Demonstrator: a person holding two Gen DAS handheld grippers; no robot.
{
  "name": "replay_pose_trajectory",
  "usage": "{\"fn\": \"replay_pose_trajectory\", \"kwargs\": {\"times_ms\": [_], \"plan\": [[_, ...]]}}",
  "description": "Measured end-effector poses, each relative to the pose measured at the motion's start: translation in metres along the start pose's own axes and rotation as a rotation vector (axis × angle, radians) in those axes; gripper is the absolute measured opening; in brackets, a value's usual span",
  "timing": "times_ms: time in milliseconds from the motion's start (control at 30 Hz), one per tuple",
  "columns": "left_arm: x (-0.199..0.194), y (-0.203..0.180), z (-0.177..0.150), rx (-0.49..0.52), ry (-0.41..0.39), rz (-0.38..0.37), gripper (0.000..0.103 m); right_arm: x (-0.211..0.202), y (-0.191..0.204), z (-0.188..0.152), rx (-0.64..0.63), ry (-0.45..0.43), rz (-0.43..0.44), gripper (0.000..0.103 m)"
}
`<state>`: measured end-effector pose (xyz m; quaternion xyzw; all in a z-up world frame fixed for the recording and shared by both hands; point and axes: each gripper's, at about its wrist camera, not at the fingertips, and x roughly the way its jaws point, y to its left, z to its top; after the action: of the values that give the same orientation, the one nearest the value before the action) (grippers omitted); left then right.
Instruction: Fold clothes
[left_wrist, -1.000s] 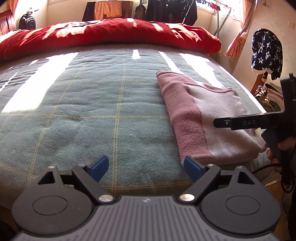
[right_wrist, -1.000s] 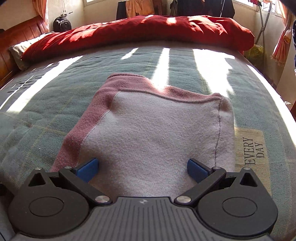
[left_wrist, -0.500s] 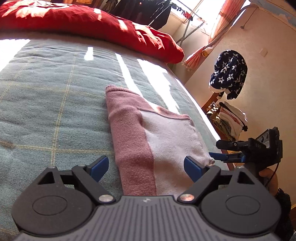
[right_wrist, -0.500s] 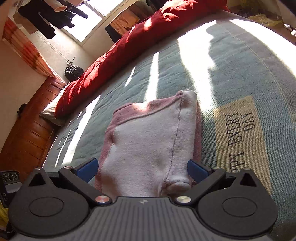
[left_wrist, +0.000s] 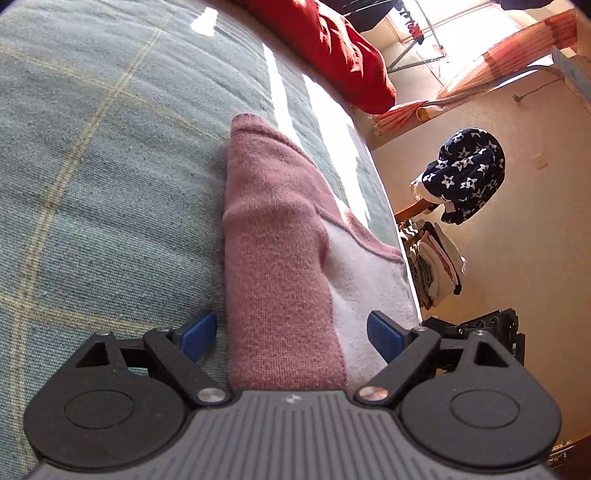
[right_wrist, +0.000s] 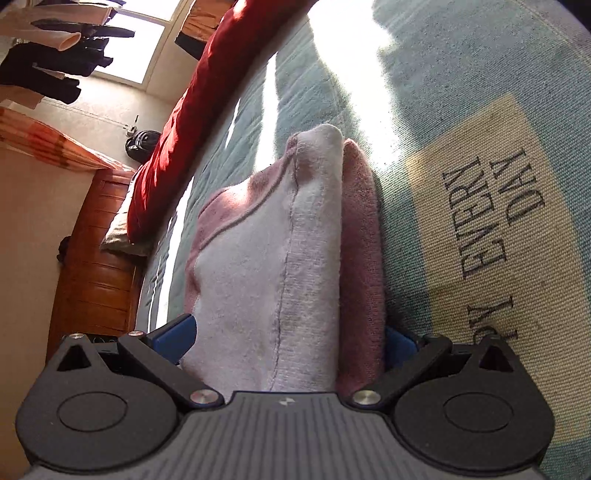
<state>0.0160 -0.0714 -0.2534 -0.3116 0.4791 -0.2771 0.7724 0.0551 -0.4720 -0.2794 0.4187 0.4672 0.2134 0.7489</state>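
A folded pink and white garment (left_wrist: 280, 258) lies near the right edge of the grey-green checked bed cover (left_wrist: 92, 184). My left gripper (left_wrist: 290, 334) is open, rolled sideways, with the garment's pink near-left edge between its blue pads. In the right wrist view the same garment (right_wrist: 258, 266) shows its stacked white and pink layers. My right gripper (right_wrist: 286, 339) is open too, and its fingers straddle that near-right corner. Part of the right gripper's black body (left_wrist: 491, 332) shows at the bed's edge in the left wrist view.
A red duvet (left_wrist: 332, 48) lies across the head of the bed, beside a wooden headboard (right_wrist: 96, 266). A printed "EVERY DAY" patch (right_wrist: 498, 221) sits right of the garment. Off the bed's right side hang a star-patterned garment (left_wrist: 465, 173) and a pile of clothes (left_wrist: 439, 266).
Both grippers have rolled sideways and closed in on the garment's near edge. A second ago the left one was over bare bed cover; now the folded layers sit between each pair of fingers.
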Motion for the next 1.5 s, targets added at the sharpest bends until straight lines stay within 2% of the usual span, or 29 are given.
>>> {"fn": "replay_pose_trajectory", "kwargs": {"times_ms": [167,333,467,600,700,900,1000,1067,1200,1333,1500], "plan": [[0.022,0.005,0.021,-0.013,0.019,-0.057,0.088,0.013,0.002,0.017,-0.007,0.017,0.02,0.103],[0.032,0.0,0.026,0.0,0.055,-0.079,0.097,0.022,0.002,0.027,0.003,0.023,0.026,0.103],[0.022,-0.002,0.01,0.004,0.111,-0.097,0.096,0.017,0.002,0.017,-0.015,0.003,0.042,0.103],[0.009,0.002,-0.006,0.005,0.156,-0.112,0.097,0.008,0.001,-0.001,-0.022,0.034,0.054,0.103],[0.011,0.009,-0.002,-0.03,0.163,-0.136,0.096,0.004,-0.006,-0.009,-0.031,0.034,0.091,0.103],[0.045,0.011,0.026,-0.057,0.166,-0.161,0.097,0.021,-0.017,0.023,0.071,0.065,0.143,0.103],[0.048,0.01,0.026,-0.046,0.165,-0.168,0.096,0.025,-0.019,0.029,0.105,0.073,0.151,0.103],[0.043,0.012,0.022,-0.014,0.157,-0.167,0.091,0.022,-0.019,0.021,0.059,0.05,0.175,0.103],[0.038,0.026,0.022,-0.043,0.156,-0.137,0.063,0.018,-0.019,0.009,-0.034,0.013,0.203,0.103],[0.038,0.027,0.022,-0.033,0.163,-0.124,0.061,0.019,-0.014,0.009,-0.058,0.018,0.162,0.103],[0.038,0.024,0.021,-0.018,0.161,-0.118,0.061,0.02,-0.011,0.007,-0.083,0.026,0.152,0.103]]}}
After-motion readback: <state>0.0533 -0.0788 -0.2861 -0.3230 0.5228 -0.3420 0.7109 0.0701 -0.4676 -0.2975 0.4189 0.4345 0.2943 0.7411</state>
